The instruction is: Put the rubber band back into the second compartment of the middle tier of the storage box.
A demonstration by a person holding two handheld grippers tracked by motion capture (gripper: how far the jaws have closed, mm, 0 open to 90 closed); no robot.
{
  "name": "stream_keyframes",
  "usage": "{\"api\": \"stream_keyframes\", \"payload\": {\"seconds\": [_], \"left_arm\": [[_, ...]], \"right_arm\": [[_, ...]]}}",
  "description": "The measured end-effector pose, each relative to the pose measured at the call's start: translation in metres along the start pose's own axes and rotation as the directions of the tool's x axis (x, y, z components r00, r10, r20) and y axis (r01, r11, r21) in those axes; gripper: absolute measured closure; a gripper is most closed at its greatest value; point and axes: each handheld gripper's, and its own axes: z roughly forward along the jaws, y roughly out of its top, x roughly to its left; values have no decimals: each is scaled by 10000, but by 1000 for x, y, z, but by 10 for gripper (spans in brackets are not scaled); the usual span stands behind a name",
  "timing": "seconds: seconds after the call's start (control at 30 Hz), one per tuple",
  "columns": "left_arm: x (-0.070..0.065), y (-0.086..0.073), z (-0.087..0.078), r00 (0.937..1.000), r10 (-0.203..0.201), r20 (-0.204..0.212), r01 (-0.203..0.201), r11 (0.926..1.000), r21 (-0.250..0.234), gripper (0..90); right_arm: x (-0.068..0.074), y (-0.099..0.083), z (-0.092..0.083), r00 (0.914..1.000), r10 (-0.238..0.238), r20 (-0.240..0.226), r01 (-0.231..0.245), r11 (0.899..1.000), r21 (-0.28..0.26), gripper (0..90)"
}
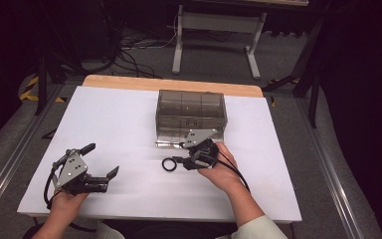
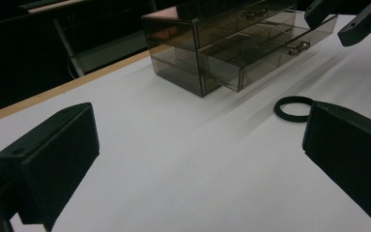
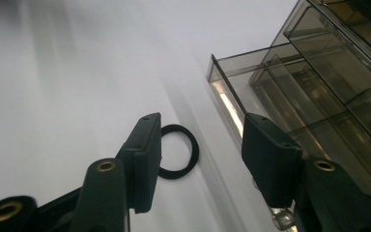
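Note:
A small black ring (image 1: 163,165) lies flat on the white table sheet (image 1: 119,124), just in front of a smoky clear drawer box (image 1: 191,107). The box's lower drawer (image 3: 280,96) is pulled out toward me. My right gripper (image 1: 171,152) hovers low over the ring with its jaws apart, pointing left. In the right gripper view the ring (image 3: 194,152) lies on the sheet, partly hidden behind the left jaw, and no pad touches it. My left gripper (image 1: 102,159) rests at the front left, open and empty. The left gripper view shows the ring (image 2: 278,110), the box (image 2: 198,43) and the right gripper (image 2: 340,17).
A wooden strip (image 1: 169,82) of the table shows along its far edge. Beyond it are floor cables (image 1: 129,55) and a white table frame (image 1: 214,35). Metal rails run along both sides of the table.

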Motion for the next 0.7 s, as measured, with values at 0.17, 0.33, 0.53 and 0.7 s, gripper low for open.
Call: {"api": "stream_keyframes", "payload": {"seconds": [0.17, 0.33, 0.53, 0.7], "left_arm": [[0, 0, 0, 10000, 6, 27, -6, 10000, -14, 4], [0, 0, 0, 10000, 8, 47, -8, 10000, -24, 4], [0, 0, 1, 10000, 14, 55, -14, 10000, -21, 4], [0, 1, 1, 10000, 52, 54, -52, 10000, -7, 4]], "right_arm": [[6, 0, 2, 9999, -116, -36, 116, 9999, -7, 497], [6, -1, 2, 10000, -67, -63, 67, 10000, -36, 496], [8, -1, 5, 9998, 12, -192, -12, 10000, -25, 496], [13, -2, 14, 9994, -15, -349, 20, 9999, 142, 502]]}}
